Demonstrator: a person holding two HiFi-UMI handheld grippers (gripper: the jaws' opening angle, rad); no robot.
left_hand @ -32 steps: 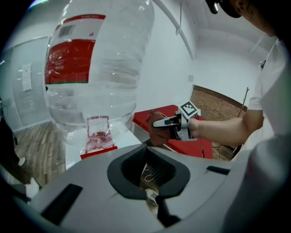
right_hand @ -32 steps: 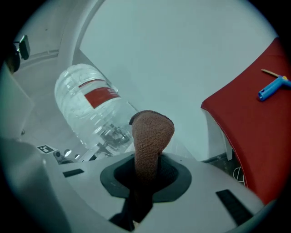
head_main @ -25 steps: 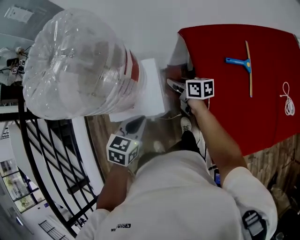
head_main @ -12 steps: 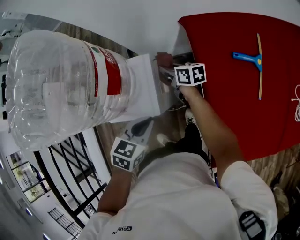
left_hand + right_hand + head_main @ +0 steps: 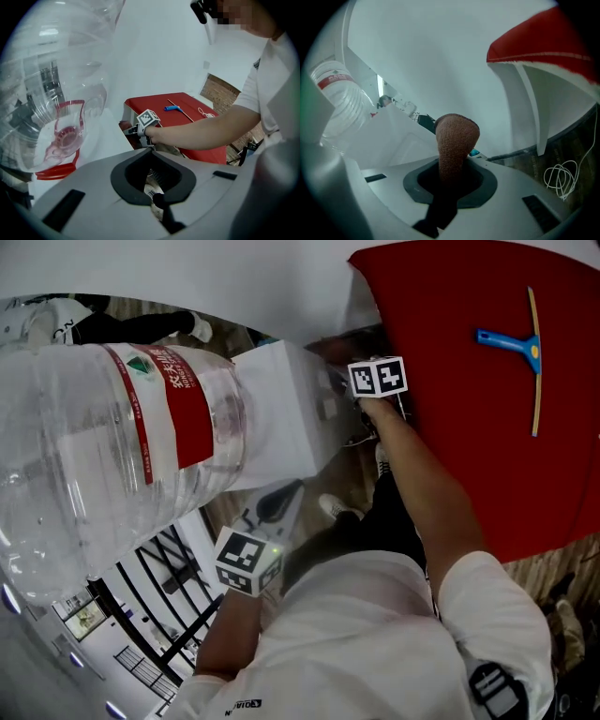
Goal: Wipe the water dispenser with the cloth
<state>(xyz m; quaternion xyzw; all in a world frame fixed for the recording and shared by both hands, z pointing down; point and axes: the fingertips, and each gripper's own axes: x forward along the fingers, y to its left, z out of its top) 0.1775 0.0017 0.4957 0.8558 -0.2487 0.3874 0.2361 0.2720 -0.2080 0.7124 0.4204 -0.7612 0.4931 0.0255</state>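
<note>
The white water dispenser carries a big clear bottle with a red label. My right gripper, under its marker cube, is at the dispenser's right side, shut on a brown cloth. In the right gripper view the cloth sticks up from the jaws beside the dispenser's white panel, and the bottle shows at the left. My left gripper hangs low in front of the dispenser, shut with nothing in it. In the left gripper view its jaws point down at a shoe.
A table under a red cover stands right of the dispenser, with a blue-handled squeegee on it. A white cable lies on the wooden floor below. A black railing runs at the lower left. A white wall is behind.
The right gripper with the cloth has slid a little along the dispenser's side, toward the wall. The head view has swung, so the bottle now fills the left. The left gripper has barely moved.
</note>
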